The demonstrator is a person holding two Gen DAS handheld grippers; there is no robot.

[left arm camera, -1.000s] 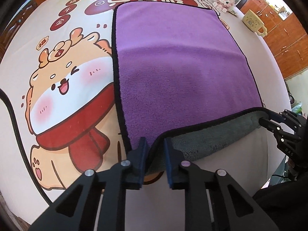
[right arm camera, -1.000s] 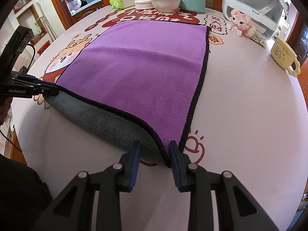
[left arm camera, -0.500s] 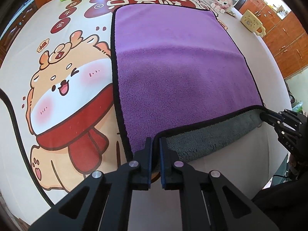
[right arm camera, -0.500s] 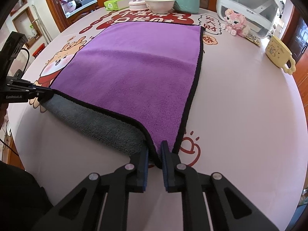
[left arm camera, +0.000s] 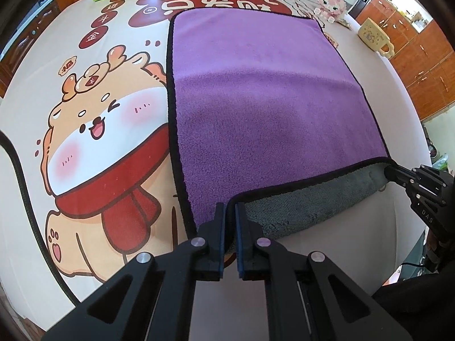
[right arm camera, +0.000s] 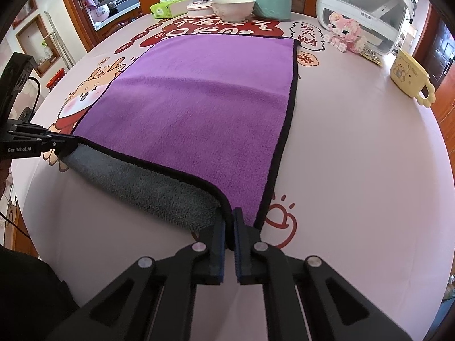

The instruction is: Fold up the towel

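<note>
A purple towel [left arm camera: 261,99] with black trim and a grey underside lies spread on the round table; it also shows in the right wrist view [right arm camera: 199,105]. My left gripper [left arm camera: 231,210] is shut on the towel's near left corner, lifted so the grey underside shows. My right gripper [right arm camera: 229,216] is shut on the near right corner. Each gripper appears in the other's view, the right gripper at the right [left arm camera: 398,174] and the left gripper at the left [right arm camera: 61,143]. The near edge hangs raised between them.
The tablecloth [left arm camera: 93,130] bears a cartoon print. At the far edge stand a tissue pack [right arm camera: 167,8], a bowl [right arm camera: 231,8], a teal container [right arm camera: 273,2] and a white appliance [right arm camera: 364,8]. A pink toy [right arm camera: 345,32] and a yellow mug [right arm camera: 409,78] sit at the right.
Both grippers went from open around the towel's near corners to shut on them. The near edge has lifted a little, showing more grey underside.
</note>
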